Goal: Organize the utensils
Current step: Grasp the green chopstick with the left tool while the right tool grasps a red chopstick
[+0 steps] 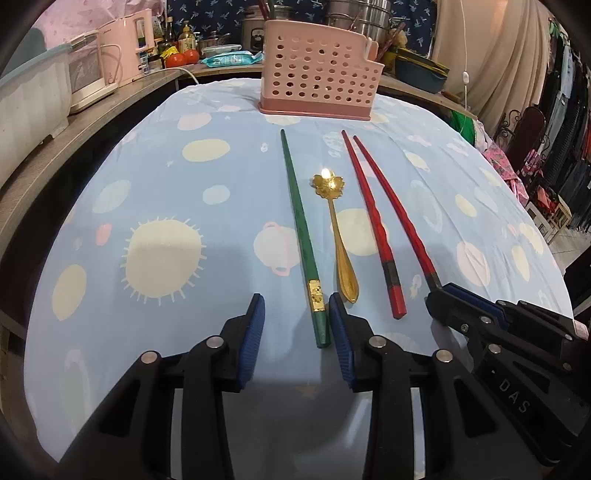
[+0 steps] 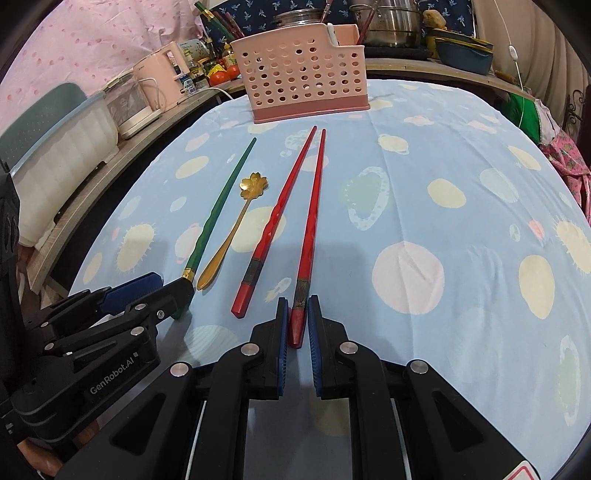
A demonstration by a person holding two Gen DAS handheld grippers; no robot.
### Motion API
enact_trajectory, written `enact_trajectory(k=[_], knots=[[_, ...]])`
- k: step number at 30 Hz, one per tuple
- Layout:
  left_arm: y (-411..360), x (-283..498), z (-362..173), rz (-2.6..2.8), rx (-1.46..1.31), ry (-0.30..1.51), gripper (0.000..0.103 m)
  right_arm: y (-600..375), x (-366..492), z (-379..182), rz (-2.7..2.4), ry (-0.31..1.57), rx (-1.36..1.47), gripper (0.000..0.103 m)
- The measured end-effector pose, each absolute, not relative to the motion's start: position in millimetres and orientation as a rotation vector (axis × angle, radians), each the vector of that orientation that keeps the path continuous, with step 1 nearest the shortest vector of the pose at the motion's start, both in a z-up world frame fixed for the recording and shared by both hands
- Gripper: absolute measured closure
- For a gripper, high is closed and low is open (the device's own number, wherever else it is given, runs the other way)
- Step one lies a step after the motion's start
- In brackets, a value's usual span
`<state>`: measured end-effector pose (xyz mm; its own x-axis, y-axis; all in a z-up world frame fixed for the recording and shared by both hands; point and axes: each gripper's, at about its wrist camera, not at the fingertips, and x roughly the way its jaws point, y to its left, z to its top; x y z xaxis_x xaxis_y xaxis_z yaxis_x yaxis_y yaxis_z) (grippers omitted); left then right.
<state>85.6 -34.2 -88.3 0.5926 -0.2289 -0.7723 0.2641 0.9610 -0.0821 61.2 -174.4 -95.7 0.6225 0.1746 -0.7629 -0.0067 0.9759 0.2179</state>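
A green chopstick [image 1: 301, 236], a gold flower-headed spoon [image 1: 334, 229] and two red chopsticks [image 1: 371, 225] lie side by side on the blue cloth. A pink perforated utensil holder [image 1: 317, 70] stands at the far edge. My left gripper [image 1: 297, 314] is open, its fingers on either side of the green chopstick's thick end. My right gripper [image 2: 298, 317] is shut on the thick end of the right-hand red chopstick [image 2: 310, 229], which lies on the cloth. The right gripper also shows in the left wrist view [image 1: 443, 291].
The table [image 2: 461, 206] carries a blue cloth with pale planets. A wooden shelf [image 1: 55, 158] runs along the left with a white tub [image 1: 29, 107], a pink kettle [image 1: 125, 48] and bottles. Steel pots [image 1: 362, 18] stand behind the holder.
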Motion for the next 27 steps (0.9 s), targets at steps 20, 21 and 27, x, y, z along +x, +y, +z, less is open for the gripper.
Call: enact_trajectory(k=[20, 21, 27], knots=[[-31, 80, -87, -0.328, 0.012, 0.896, 0.096, -177, 54, -94, 0.094, 0.874, 0.191, 0.094], [-30, 79, -86, -0.327, 0.009, 0.897, 0.096, -178, 53, -93, 0.093, 0.871, 0.191, 0.094], [-24, 75, -77, -0.324, -0.01, 0.89, 0.096, -187, 47, -85, 0.079, 0.845, 0.208, 0.094]])
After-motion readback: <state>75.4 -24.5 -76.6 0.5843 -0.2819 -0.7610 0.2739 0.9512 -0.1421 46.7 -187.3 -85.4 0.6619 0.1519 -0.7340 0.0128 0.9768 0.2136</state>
